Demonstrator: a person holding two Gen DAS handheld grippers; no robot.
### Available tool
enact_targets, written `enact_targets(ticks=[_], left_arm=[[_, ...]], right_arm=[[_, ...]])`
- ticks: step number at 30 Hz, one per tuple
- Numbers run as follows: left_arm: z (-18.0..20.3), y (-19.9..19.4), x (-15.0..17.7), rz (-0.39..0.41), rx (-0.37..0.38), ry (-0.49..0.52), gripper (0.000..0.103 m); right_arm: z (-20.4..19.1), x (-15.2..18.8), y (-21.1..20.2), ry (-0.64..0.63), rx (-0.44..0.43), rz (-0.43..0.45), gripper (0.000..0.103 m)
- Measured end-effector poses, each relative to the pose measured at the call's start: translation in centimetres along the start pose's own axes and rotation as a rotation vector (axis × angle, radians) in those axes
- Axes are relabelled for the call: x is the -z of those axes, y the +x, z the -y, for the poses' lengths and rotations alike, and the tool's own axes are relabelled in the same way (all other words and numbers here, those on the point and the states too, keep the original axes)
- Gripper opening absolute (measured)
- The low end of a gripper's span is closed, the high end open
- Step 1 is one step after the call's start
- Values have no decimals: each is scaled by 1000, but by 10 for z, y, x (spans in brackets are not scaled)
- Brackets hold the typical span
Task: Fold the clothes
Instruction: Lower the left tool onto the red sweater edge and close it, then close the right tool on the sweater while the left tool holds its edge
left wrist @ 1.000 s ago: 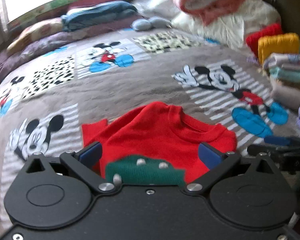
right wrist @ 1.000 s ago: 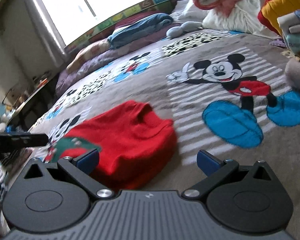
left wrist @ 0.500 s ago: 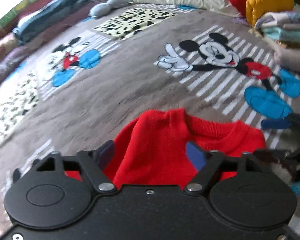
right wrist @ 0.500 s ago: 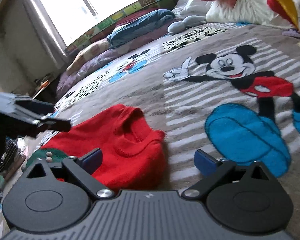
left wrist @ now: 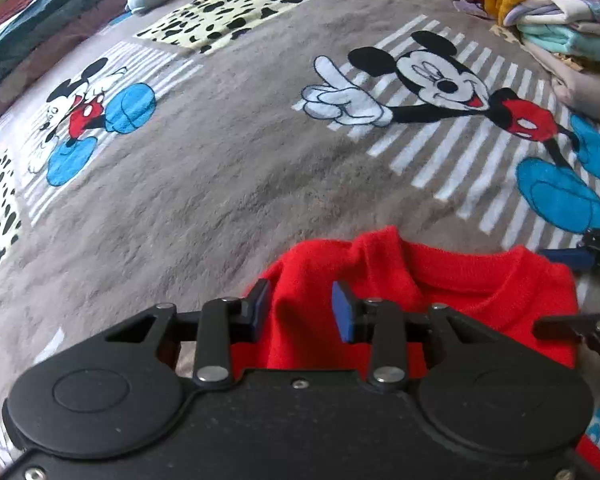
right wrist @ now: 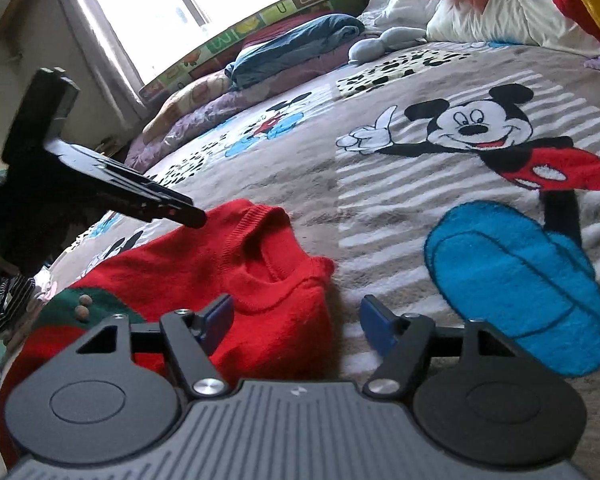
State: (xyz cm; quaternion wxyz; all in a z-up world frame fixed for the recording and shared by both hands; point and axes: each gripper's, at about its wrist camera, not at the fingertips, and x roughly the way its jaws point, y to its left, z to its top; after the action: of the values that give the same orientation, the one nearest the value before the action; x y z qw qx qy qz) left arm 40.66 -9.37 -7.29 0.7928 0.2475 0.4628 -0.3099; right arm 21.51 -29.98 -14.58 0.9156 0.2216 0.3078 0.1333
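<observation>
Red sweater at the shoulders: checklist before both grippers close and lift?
1. Left gripper astride a raised fold of the red sweater: ok.
2. Left grip closed on cloth: not ok, gap remains.
3. Right gripper open: ok.
4. Right shoulder edge between the right fingers: ok.
5. Mickey blanket kept out of either grip: cannot tell.
6. Sleeves tucked under: cannot tell.

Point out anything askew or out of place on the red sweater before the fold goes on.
The red knitted sweater is not lying flat: its left shoulder stands up in a rumpled peak between the open left gripper fingers. The grey cartoon-mouse blanket under it looks smooth.
</observation>
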Motion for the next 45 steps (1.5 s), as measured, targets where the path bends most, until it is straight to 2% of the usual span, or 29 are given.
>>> enact_targets(ticks=[2,6,13,16,17,20,24,25,27,28,31,33,34,35,40,42,45], left_arm=[[-5,5,-6,-6,24,5,32],[-7,14,-19,-33,71,86,31],[1,45,-28,-141,130,304,31],[4,51,-29,-150,148,384,32],[5,52,-29,-150,154,410,37],[0,58,-35,-176,162,401,51],[0,65,-39,-201,150,360,53],[2,63,-38,-195,139,362,53],[8,56,-31,-168,123,363,41],[11,53,-28,-155,115,364,31],[20,41,-19,-111,88,366,15],[26,24,-12,-55,50,366,13],[29,14,-8,-27,33,360,13],[29,2,-5,3,23,339,13],[39,-66,15,131,-6,260,12],[43,-89,30,167,-31,241,12],[44,-124,54,230,-68,161,11]], right_arm=[[1,1,1,1,-1,0,71],[3,2,3,4,-6,-1,71],[3,6,4,-10,-5,9,71],[5,6,3,-2,-12,16,71],[5,6,3,-1,-12,18,70],[6,7,4,1,-12,24,69],[9,7,3,14,-12,31,65],[10,7,3,18,-13,33,64],[10,7,4,21,-10,36,62],[10,8,4,18,-5,37,61],[6,9,4,-3,13,40,58],[2,9,3,-24,8,34,52],[1,9,3,-32,5,29,35],[-1,10,3,-41,4,22,29],[-8,7,-3,-55,-15,16,22],[-9,4,-9,-21,-49,12,22],[-15,-2,-24,25,-117,25,21]])
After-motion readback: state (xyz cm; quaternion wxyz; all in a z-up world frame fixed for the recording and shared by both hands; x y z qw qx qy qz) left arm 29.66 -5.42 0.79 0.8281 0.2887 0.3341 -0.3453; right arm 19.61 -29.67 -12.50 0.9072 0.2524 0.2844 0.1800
